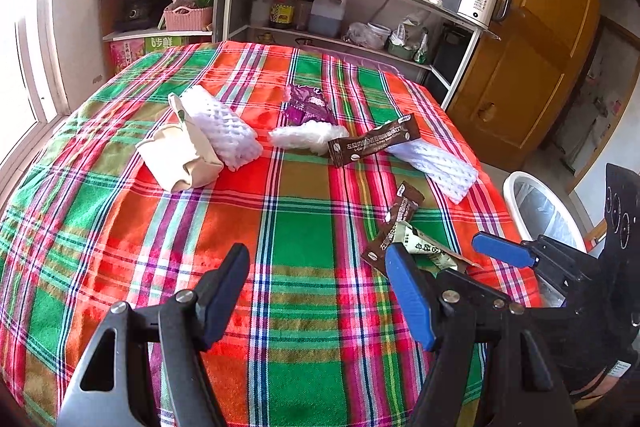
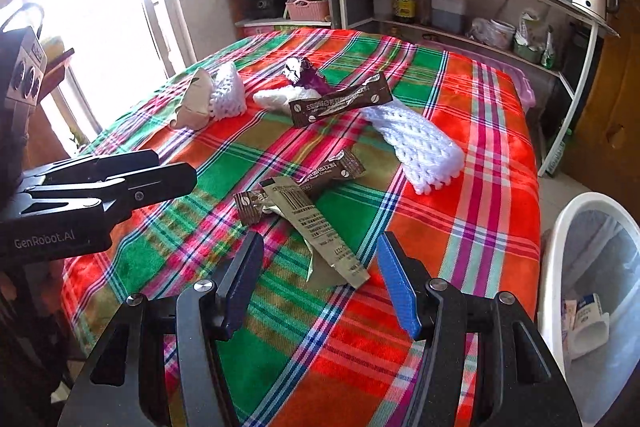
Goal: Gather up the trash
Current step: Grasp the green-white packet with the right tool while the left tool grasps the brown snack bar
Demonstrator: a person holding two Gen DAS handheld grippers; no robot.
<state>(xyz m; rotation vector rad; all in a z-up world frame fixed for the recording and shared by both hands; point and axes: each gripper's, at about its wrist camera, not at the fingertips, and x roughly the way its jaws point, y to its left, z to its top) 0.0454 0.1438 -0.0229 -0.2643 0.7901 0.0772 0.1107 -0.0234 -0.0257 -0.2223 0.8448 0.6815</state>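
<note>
Already the white bin point(image 2: 560, 247) holds white packets point(image 2: 586, 323); each hand-held gripper gapes, gripping nothing.

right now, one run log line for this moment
left gripper open, empty | right gripper open over green sachet | bin right of table | trash uncollected

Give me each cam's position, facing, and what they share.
Left wrist: above the near table edge, facing the shelves; own left gripper open, right gripper alongside.
Right wrist: near the table's right side, low over the green wrapper, facing the window; right gripper open, left gripper crossing.
Shared: plaid tablecloth, brown sachet, white bin.
</note>
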